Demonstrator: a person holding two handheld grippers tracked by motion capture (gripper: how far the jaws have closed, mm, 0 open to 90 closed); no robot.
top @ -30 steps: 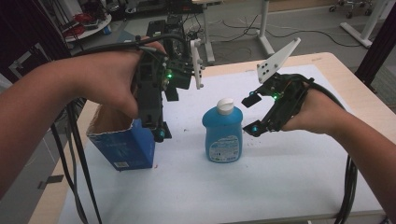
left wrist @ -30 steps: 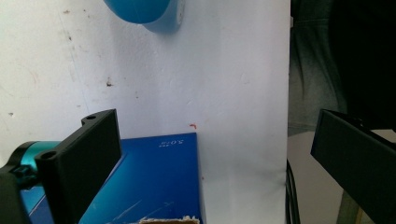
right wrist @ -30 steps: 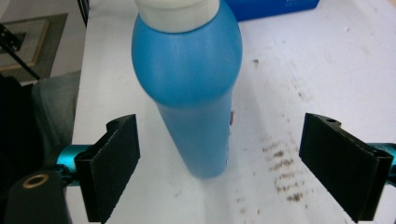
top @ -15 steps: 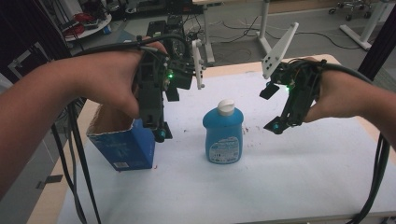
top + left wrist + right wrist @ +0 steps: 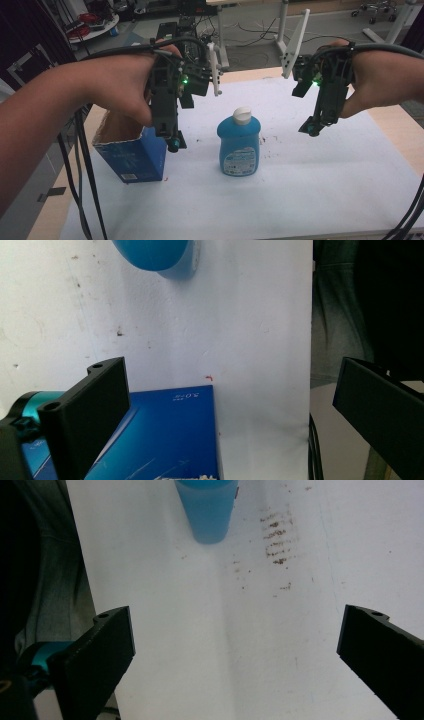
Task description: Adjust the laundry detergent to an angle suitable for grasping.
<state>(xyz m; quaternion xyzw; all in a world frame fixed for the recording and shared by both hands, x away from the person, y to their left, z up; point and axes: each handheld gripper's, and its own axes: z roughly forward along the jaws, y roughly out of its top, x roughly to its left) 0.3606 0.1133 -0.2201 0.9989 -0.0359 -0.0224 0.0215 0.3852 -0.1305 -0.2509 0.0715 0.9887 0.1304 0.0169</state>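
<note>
On the white-covered desk (image 5: 320, 190) in front of me, the blue bottle (image 5: 239, 145) with its white cap stands upright near the middle, touched by neither claw. To its left, close but apart from it, stands the open blue carton (image 5: 131, 152), its torn top edge facing up. From the high view I see my left claw (image 5: 172, 142) pointing down, its tip level with the carton's upper right corner, between the carton and the bottle; I cannot tell from that view whether it touches the carton. In the left gripper view the left claw (image 5: 230, 405) stands spread wide with nothing between its jaws, the carton's blue face (image 5: 165, 440) lying below and between them and the rounded bottom of the bottle (image 5: 155, 252) at the top edge. My right claw (image 5: 311, 127) hangs in the air to the right of the bottle, well apart from it and above the desk, tilted downward and toward the bottle. Its jaws have just been opening and now stand spread wide with nothing between them; in the right gripper view the right claw (image 5: 235, 645) frames only bare white desk surface (image 5: 200, 645), with the bottle's lower body (image 5: 207, 510) farther ahead at the top and a patch of small brown specks (image 5: 275, 535) just beside it. Dark cables (image 5: 80, 165) trail from the left claw down past the desk's left edge.
</note>
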